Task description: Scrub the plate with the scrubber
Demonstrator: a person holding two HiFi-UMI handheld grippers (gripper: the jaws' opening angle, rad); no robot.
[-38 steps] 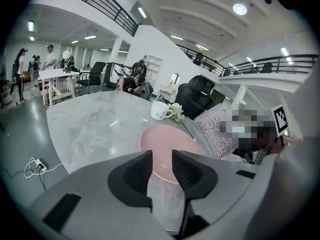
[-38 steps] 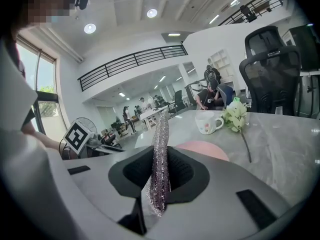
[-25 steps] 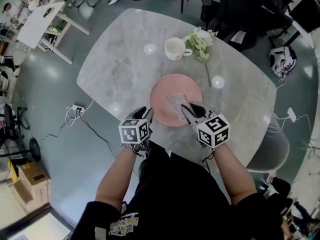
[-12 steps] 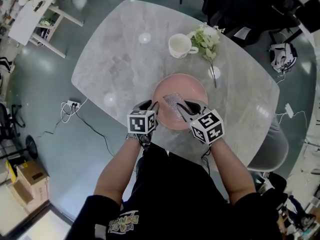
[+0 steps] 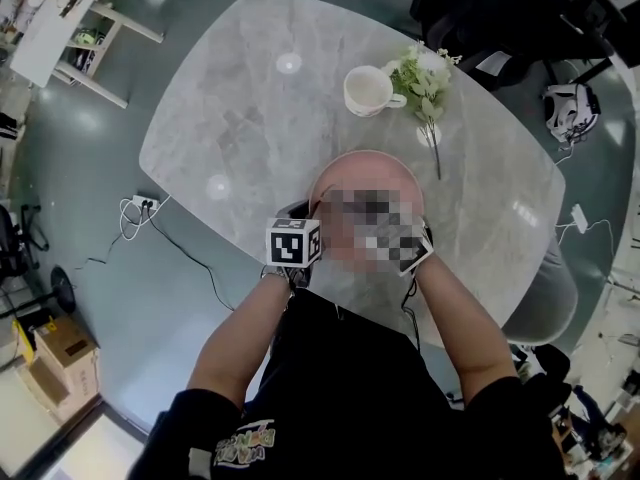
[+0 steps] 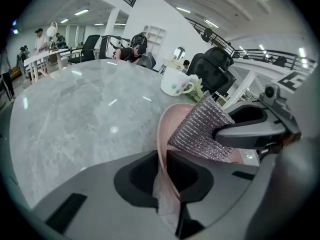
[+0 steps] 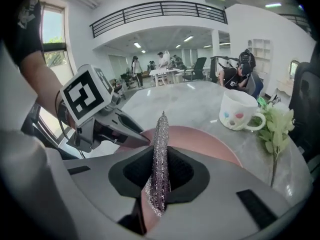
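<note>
plainly caught the step at its start: saw the left gripper (image 6: 161,156) with jaws just closed in on the near left rim of the pink plate (image 6: 165,126), pinching it from both sides. found the plate lying by the near edge of the marble table (image 5: 230,118), with the cup (image 5: 368,90) and the flower sprig (image 5: 425,73) well apart on the far right. saw the right gripper (image 7: 161,159) clamped on the silvery scrubber (image 7: 161,134), gripped edge-on and standing up out of the jaws, just right of the left gripper and over the plate's near part; could not tell whether touching the pink surface yet. judged the good way thus: needed to keep the left pinch firm enough to stop the plate sliding or spinning, yet not to lever it up off the table. needed to turn the scrubber's flat face, not its thin edge, onto the plate, then to rub in short overlapping strokes from the middle outward. ought to have steered clear of the left jaws at the rim, and kept the pressure modest lest the thin mesh fold or slip out of the clamp.
</note>
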